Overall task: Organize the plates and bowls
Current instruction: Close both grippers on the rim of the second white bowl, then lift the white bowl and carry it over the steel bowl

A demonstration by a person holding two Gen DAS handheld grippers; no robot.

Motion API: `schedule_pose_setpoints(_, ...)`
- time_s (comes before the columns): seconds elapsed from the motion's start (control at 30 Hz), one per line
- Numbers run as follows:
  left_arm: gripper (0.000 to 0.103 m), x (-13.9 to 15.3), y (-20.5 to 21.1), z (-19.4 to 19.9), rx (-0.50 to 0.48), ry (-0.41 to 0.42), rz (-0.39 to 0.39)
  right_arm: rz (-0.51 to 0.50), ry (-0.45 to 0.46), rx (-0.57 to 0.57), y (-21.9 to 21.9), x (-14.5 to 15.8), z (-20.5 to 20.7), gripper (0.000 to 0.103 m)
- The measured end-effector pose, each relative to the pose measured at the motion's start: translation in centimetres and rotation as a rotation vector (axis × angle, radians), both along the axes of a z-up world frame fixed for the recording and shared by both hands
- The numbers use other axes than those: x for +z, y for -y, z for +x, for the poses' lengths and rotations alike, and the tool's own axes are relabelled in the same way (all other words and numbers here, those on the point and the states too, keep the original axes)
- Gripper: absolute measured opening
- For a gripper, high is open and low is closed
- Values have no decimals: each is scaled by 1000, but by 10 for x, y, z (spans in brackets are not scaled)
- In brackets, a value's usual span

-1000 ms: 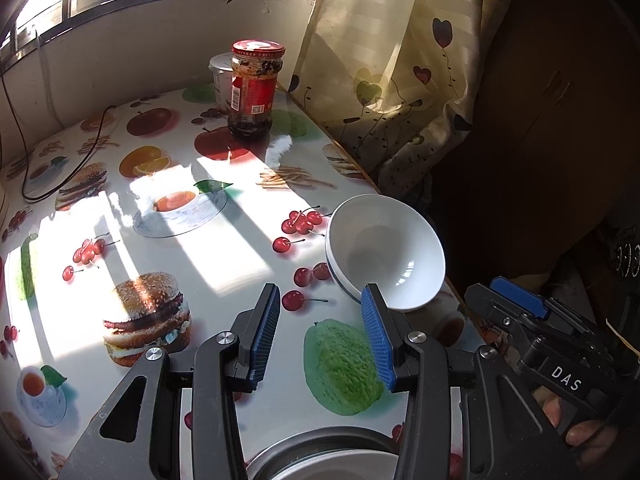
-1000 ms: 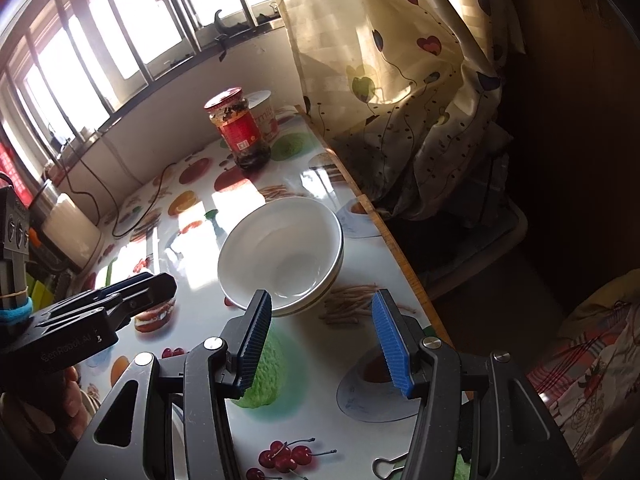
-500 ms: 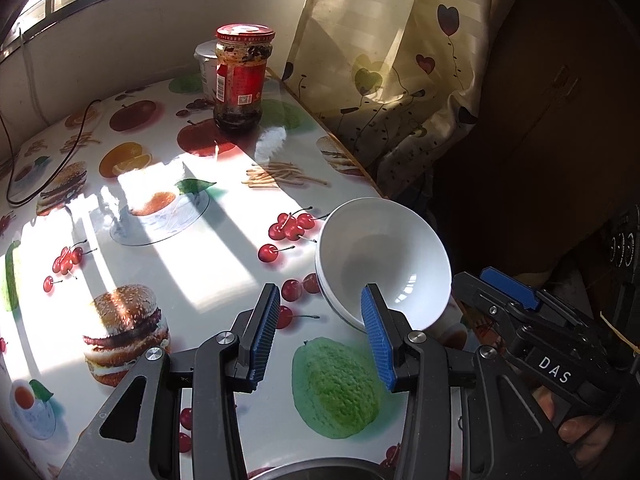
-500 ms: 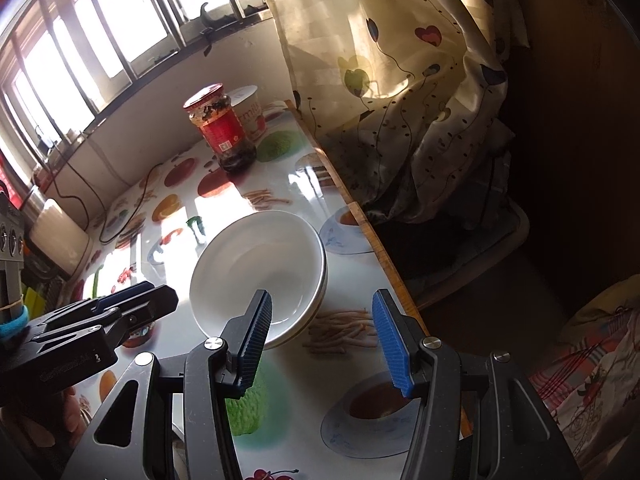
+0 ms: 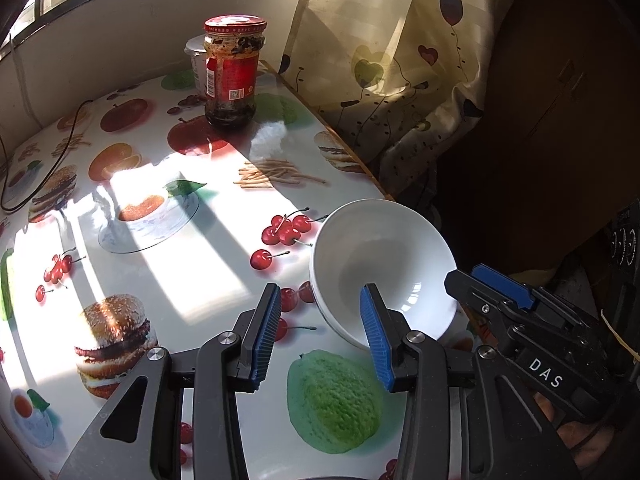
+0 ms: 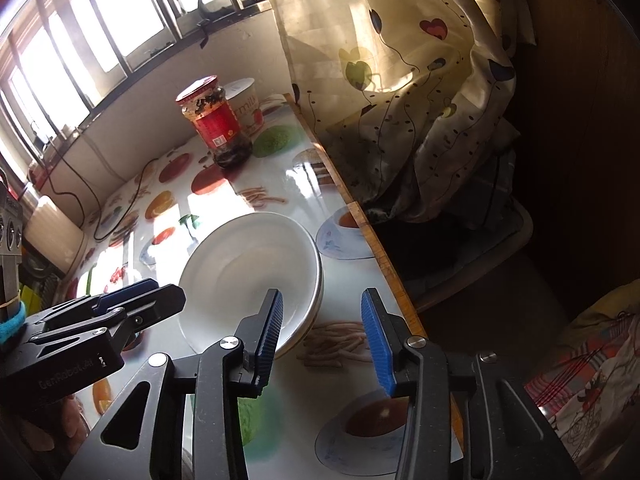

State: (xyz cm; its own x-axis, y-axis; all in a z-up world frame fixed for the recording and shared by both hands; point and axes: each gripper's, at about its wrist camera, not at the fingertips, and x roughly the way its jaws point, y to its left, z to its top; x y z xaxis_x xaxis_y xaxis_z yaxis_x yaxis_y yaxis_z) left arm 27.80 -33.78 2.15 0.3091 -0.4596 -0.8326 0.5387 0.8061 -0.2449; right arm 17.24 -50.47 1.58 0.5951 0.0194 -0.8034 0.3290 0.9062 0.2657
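Two white bowls (image 5: 384, 264) sit stacked near the right edge of the fruit-print table (image 5: 180, 280). My left gripper (image 5: 320, 300) is open over their left rim, its right finger showing in front of the bowl's inside. In the right wrist view the bowls (image 6: 248, 264) lie just ahead and to the left. My right gripper (image 6: 320, 304) has its jaws closing with the bowls' right rim between them; the pads do not press on it. Each gripper also appears in the other view: the right gripper (image 5: 492, 284) and the left gripper (image 6: 160, 296).
A jar with a red lid (image 5: 232, 72) and a white cup (image 5: 194, 60) stand at the far end of the table. A patterned curtain (image 5: 400, 60) hangs past the table's right edge (image 5: 360, 164). A black cable (image 5: 40, 160) runs along the left.
Both grippers have moved forward and down toward the stacked bowls, which now sit at their fingertips. The right gripper's jaws have narrowed. A dark pot rim has left the bottom of the left view.
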Motion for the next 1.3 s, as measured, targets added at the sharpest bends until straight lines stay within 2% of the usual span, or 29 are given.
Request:
schedule_pose_setpoints(0.2,33,-4,4,3,-1,-9,13,2,-10,2,2,-4,5,37)
schedule_pose_setpoints(0.53,30,-8,5,6,3,-20,17,10,-19,18,1,-9,10,25)
schedule_pose_setpoints(0.77,18,-12,7,7,1,-25,24,20,-15,20,1,-10,10,22)
schedule_pose_setpoints(1.03,14,-14,11,7,-7,-25,21,20,-16,34,-3,-11,14,15)
schedule_pose_setpoints(1.3,14,-14,10,8,-7,-26,18,9,-16,38,-5,-11,16,15)
